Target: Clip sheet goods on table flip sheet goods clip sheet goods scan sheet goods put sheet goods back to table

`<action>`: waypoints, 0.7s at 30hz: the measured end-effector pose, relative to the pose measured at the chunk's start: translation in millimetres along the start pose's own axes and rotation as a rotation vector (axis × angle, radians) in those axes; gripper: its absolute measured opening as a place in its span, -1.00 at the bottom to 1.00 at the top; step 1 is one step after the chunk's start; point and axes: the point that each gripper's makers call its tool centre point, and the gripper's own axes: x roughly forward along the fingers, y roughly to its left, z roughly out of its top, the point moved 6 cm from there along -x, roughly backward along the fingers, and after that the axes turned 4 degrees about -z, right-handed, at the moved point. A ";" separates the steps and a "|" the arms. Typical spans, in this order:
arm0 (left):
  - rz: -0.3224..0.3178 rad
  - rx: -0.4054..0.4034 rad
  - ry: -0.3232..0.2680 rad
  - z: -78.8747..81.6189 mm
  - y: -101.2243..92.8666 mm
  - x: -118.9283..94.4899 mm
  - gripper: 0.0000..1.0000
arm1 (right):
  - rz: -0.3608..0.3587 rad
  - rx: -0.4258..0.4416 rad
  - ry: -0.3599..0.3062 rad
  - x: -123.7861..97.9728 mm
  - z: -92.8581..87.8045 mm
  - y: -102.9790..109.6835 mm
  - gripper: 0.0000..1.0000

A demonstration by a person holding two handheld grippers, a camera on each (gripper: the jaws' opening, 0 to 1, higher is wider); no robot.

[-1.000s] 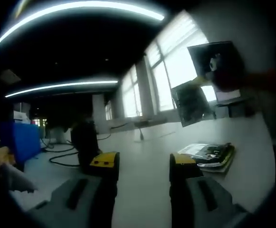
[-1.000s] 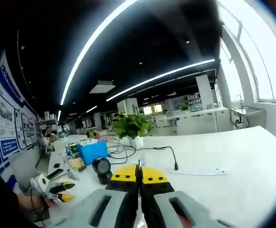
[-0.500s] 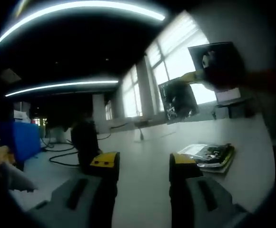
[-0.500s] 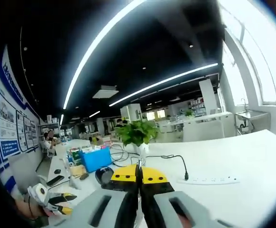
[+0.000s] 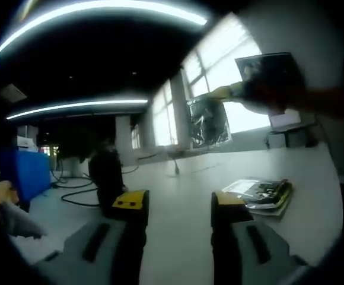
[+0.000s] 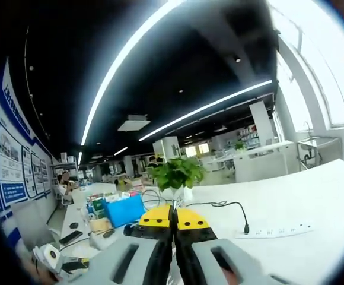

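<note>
The left gripper (image 5: 178,208) hovers with jaws spread and empty above the desk (image 5: 184,178). Beyond it lies a stack of sheet goods (image 5: 260,193). Farther off, above that stack, the right gripper (image 5: 243,90) pinches one sheet (image 5: 207,122) aloft; its jaws are pressed together. Judged: clipped and lifted, with scanning and return remaining.

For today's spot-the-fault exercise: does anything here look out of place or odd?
Nothing looks damaged or spilled. One sheet hangs in the air, clipped by the right gripper, away from the stack on the table. The left gripper is open.
</note>
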 end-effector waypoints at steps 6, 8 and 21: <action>0.002 -0.001 0.008 -0.7 -0.3 -0.4 -0.32 | -0.030 0.006 -0.042 15.8 -1.0 2.7 -1.00; 0.004 -0.003 0.008 -0.6 -0.1 -0.7 -0.32 | -0.045 0.005 -0.053 21.6 -1.3 0.6 -1.00; 0.008 -0.033 0.030 -4.7 1.6 0.7 -0.32 | -0.137 0.006 -0.065 65.1 -19.9 -0.3 -1.00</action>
